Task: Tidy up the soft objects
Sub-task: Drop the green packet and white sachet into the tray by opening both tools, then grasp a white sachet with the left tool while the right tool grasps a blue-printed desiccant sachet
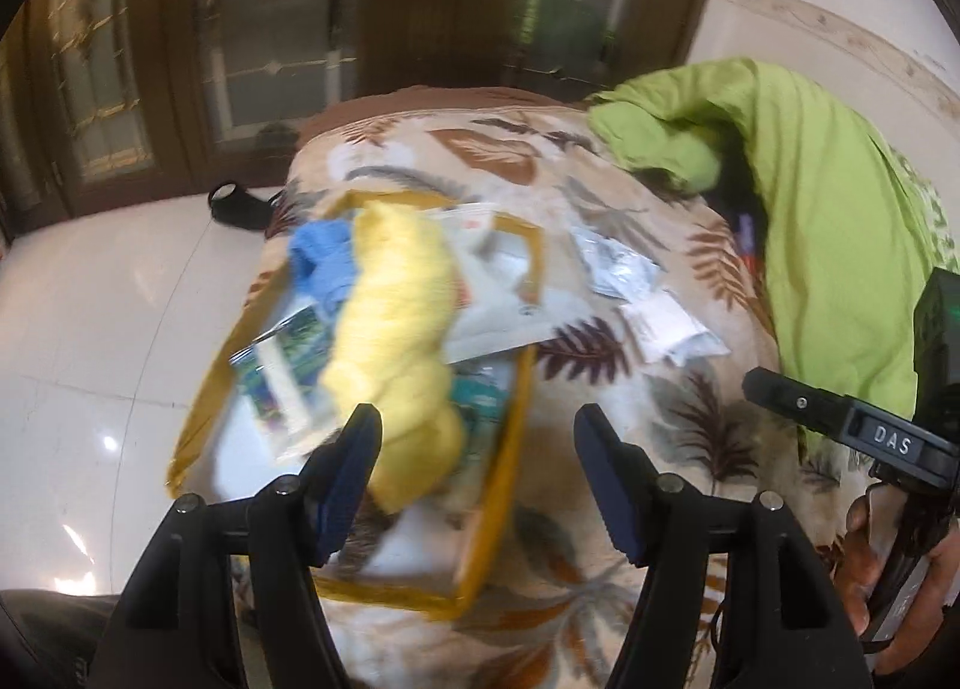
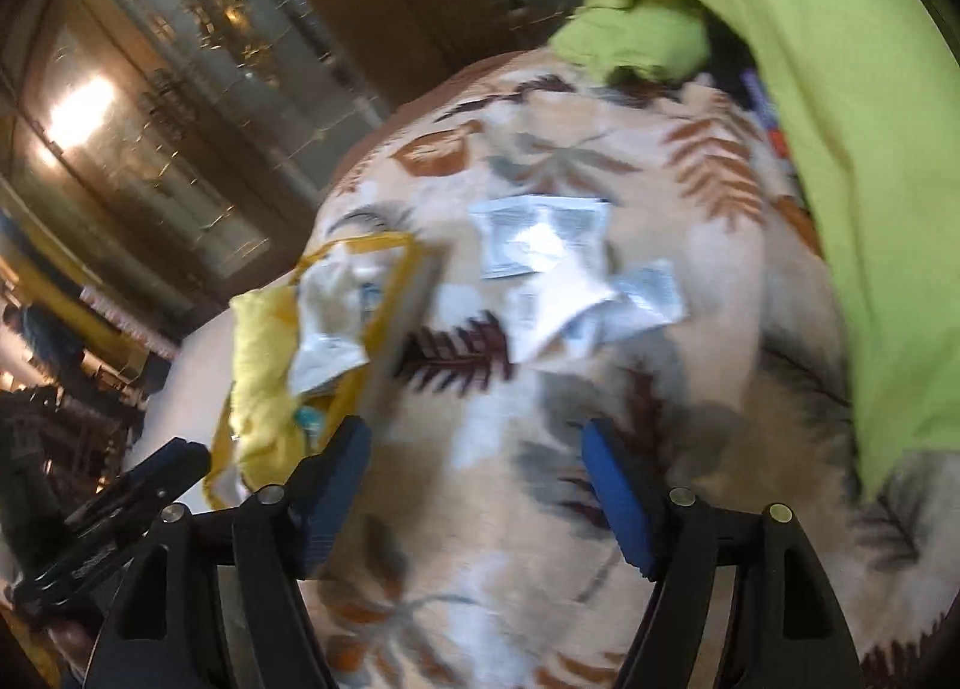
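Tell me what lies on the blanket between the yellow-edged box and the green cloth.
A loose cluster of white and silver packets lies on the leaf-print blanket between the box and the green cloth; right wrist view.

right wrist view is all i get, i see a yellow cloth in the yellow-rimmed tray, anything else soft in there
Observer: Yes, a blue cloth lies in the tray, right beside the yellow cloth.
Operator: is the left gripper holding the yellow one
Observer: No. The left gripper is open; the cloth's near end sits by one finger, not pinched.
Operator: anything on the floor
Observer: A small black object lies on the tiles beside the bed.
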